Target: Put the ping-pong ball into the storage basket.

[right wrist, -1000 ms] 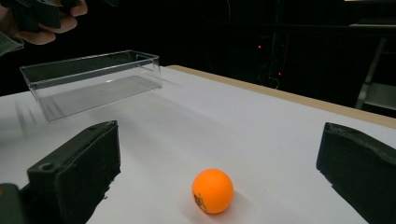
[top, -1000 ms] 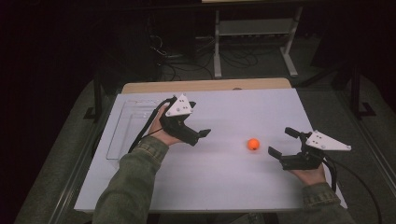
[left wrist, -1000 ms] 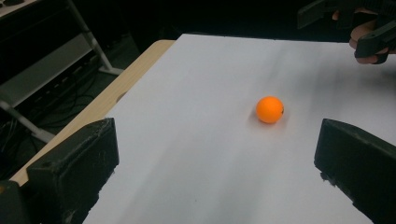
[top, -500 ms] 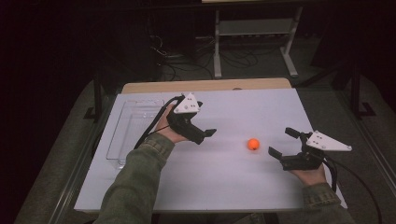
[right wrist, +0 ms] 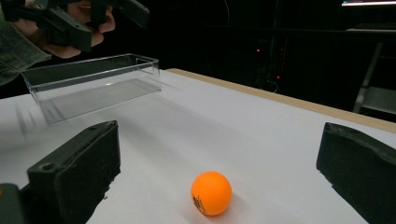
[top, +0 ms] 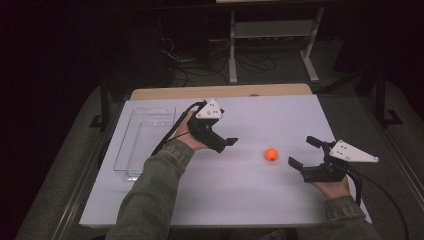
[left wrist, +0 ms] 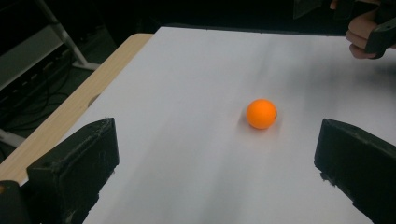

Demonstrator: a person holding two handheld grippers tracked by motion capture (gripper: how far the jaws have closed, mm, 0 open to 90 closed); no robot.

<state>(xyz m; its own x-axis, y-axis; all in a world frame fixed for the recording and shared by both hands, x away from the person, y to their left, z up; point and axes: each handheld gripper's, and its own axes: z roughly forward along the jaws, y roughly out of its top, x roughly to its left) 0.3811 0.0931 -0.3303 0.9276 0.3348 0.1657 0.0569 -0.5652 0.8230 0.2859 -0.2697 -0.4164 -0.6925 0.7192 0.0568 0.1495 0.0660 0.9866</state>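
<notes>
Left claw (top: pixel 226 145) moved closer, orange ball (top: pixel 271 154) between both gaping claws

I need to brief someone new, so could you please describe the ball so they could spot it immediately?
Start from the white table top. Between the left gripper and the right gripper, right of the clear plastic tray, lies a small orange ball. It is the sole round, brightly coloured thing there.

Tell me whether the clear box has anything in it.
Empty. The clear box shows only its bare floor through the walls in the right gripper view, and the orange ball lies outside it on the table.
</notes>
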